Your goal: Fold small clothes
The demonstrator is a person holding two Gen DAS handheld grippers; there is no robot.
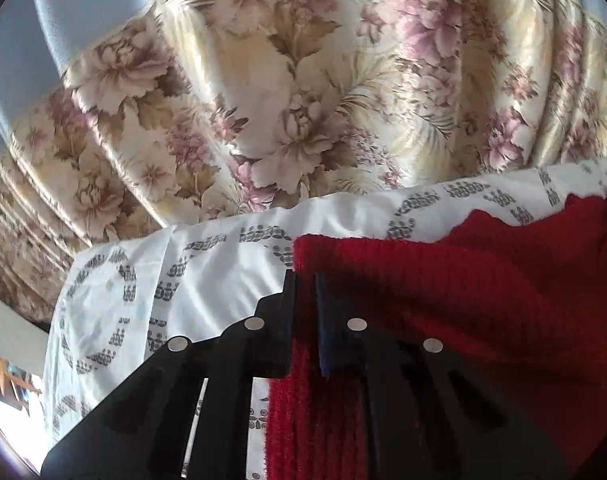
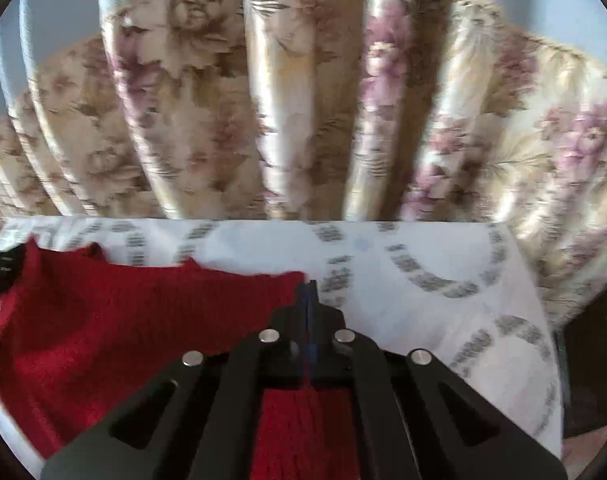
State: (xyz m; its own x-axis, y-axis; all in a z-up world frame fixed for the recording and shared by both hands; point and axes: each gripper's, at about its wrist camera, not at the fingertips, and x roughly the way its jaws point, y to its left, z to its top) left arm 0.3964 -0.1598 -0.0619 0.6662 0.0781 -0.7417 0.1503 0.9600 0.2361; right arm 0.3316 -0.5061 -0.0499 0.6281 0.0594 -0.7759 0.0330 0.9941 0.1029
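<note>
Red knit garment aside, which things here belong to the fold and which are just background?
In the job:
red knit garment
left claw, shut on its corner
right claw, shut on its other corner
white patterned sheet, the folding surface

Just there:
floral curtain

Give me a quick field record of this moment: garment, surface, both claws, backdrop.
garment: red knit, spread between the two claws
surface: white patterned cloth, under the knit
left claw: shut on the knit's edge
right claw: shut on the knit's edge
backdrop: floral curtain hanging behind the surface
fold: not yet made
</note>
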